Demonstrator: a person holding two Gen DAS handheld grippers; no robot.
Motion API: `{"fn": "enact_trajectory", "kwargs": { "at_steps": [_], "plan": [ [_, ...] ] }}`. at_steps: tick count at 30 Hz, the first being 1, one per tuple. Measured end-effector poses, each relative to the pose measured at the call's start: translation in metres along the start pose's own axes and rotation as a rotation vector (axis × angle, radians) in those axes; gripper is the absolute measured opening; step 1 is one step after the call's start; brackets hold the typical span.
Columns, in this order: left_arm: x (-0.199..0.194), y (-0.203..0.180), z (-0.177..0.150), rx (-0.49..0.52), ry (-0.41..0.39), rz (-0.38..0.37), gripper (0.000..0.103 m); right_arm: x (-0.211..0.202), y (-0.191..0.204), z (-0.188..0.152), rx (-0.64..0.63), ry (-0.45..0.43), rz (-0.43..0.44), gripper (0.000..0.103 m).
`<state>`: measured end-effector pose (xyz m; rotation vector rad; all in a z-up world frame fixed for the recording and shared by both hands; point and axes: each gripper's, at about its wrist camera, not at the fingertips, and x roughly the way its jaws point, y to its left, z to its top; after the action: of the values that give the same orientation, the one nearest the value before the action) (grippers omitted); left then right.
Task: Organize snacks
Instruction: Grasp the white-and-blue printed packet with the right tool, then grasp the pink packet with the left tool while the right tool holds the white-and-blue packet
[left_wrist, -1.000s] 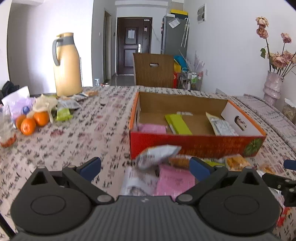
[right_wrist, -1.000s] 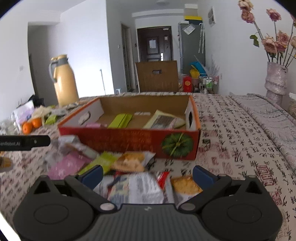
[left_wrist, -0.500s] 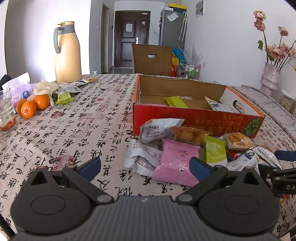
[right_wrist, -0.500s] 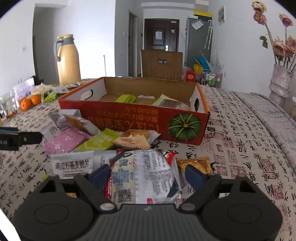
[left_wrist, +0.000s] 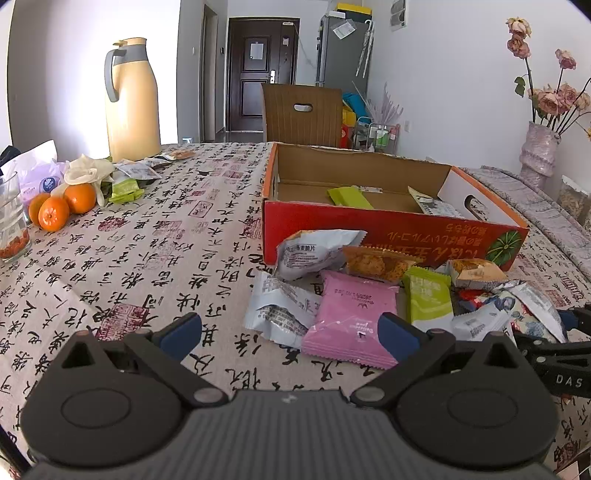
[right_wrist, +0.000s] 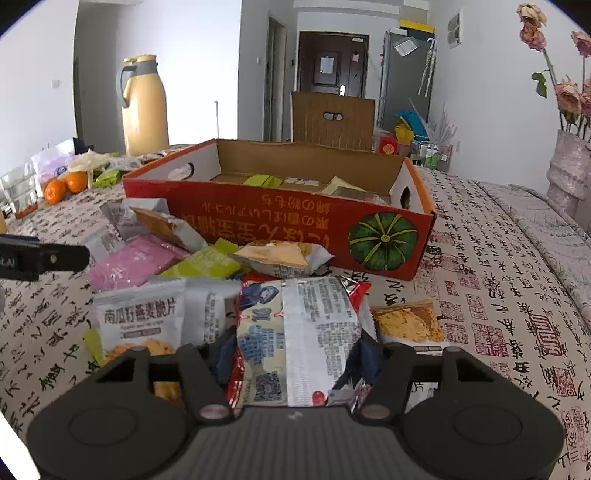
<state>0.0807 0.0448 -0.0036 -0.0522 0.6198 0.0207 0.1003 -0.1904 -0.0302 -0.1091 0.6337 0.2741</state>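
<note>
On my left, my left gripper (left_wrist: 288, 328) hovers with its fingers spread and empty over the table (left_wrist: 155, 243), just short of the pink packet (left_wrist: 351, 314) at the near edge of the snack pile. To the right, my right gripper (right_wrist: 295, 358) is closing its fingers around the red-and-white snack packet (right_wrist: 299, 325), which lies on the pile in front of the red cardboard box (right_wrist: 280, 218). I judge this the grasping step: next I must firm the pinch, lift clear and carry the packet over the box's near wall.
</note>
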Motion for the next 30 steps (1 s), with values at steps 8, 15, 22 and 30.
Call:
{"fn": "enact_trajectory", "kwargs": {
  "at_steps": [8, 15, 22, 30],
  "plan": [
    [0.002, -0.002, 0.003, 0.011, 0.001, 0.004, 0.103, -0.018, -0.01, 0.005, 0.059, -0.088, -0.008, 0.061],
    [0.008, -0.012, 0.009, 0.032, 0.008, -0.001, 0.103, -0.031, -0.024, 0.012, 0.102, -0.156, -0.036, 0.061],
    [0.021, -0.027, 0.014, 0.065, 0.028, 0.002, 0.103, -0.032, -0.043, 0.015, 0.147, -0.182, -0.071, 0.061],
    [0.039, -0.044, 0.02, 0.11, 0.054, 0.014, 0.092, -0.026, -0.058, 0.013, 0.18, -0.187, -0.087, 0.061]
  ]
}}
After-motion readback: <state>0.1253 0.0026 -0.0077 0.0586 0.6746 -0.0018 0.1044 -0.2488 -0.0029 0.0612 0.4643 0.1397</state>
